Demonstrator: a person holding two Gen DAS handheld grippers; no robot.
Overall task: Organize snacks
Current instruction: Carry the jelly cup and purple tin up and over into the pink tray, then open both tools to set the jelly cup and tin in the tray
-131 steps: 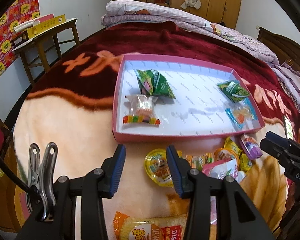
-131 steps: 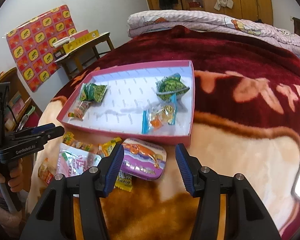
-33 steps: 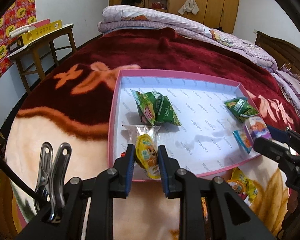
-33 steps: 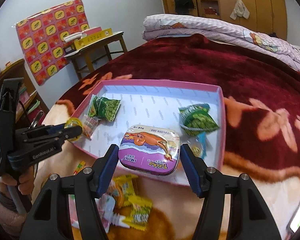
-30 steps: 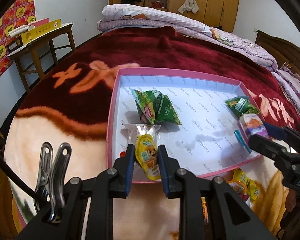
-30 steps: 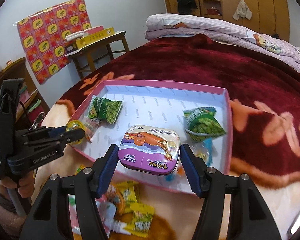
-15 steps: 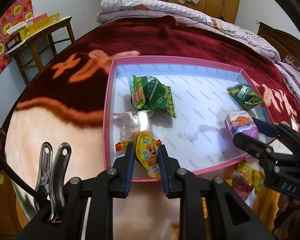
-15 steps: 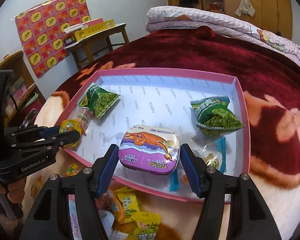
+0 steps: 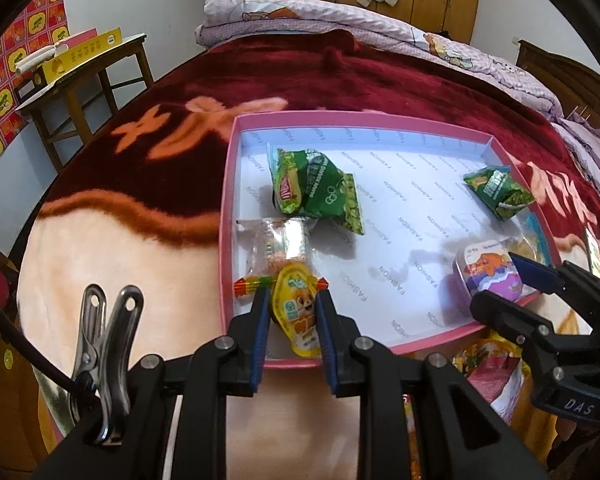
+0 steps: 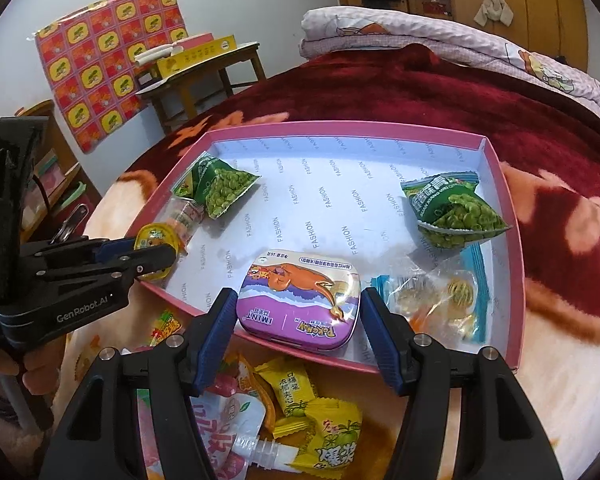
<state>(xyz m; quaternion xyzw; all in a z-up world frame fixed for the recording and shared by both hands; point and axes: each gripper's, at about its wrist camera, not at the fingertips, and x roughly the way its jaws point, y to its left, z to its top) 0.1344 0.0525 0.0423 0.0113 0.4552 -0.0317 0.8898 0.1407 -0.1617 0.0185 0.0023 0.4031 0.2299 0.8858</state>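
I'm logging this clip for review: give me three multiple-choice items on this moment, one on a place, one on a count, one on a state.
1. Where does the purple mint tin sit?
A. on the wooden side table
B. between the right gripper's fingers, over the near edge of the pink tray
C. among the loose sweets on the blanket

2. How many green pea packets lie in the tray?
A. one
B. two
C. four

3. What is the left gripper doing?
A. hanging open and empty
B. shut on the green packet
C. shut on the yellow jelly cup

Answers: 1 B, the tin is framed by both blue pads above the tray's front rim. 2 B, one packet lies at the tray's left side and one at its right. 3 C, both pads press the cup's sides.
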